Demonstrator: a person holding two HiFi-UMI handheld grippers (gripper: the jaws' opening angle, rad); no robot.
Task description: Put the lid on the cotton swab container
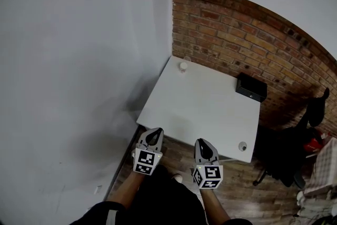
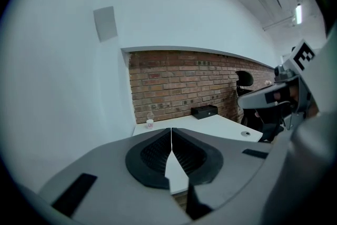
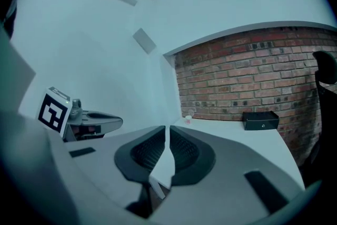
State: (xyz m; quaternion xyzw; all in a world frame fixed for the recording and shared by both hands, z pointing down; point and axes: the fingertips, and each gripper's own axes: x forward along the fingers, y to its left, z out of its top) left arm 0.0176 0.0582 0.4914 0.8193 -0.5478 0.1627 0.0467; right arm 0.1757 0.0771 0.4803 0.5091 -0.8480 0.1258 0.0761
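Nearest, two forearms reach forward side by side. The left hand-held gripper and the right hand-held gripper are held just short of the near edge of the desk, tilted slightly down. Both have their jaws pressed together with nothing between them. A small round piece lies by the near right corner. Farther off sits a black box. The cotton swab container stands at the far left corner by the brick wall; its pinkish label is too small to read.

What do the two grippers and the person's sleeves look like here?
Left gripper and right gripper: grey shells, black ribbed pads, each with a cube of black-and-white square markers. Dark sleeve with a pale stripe; no cables visible.
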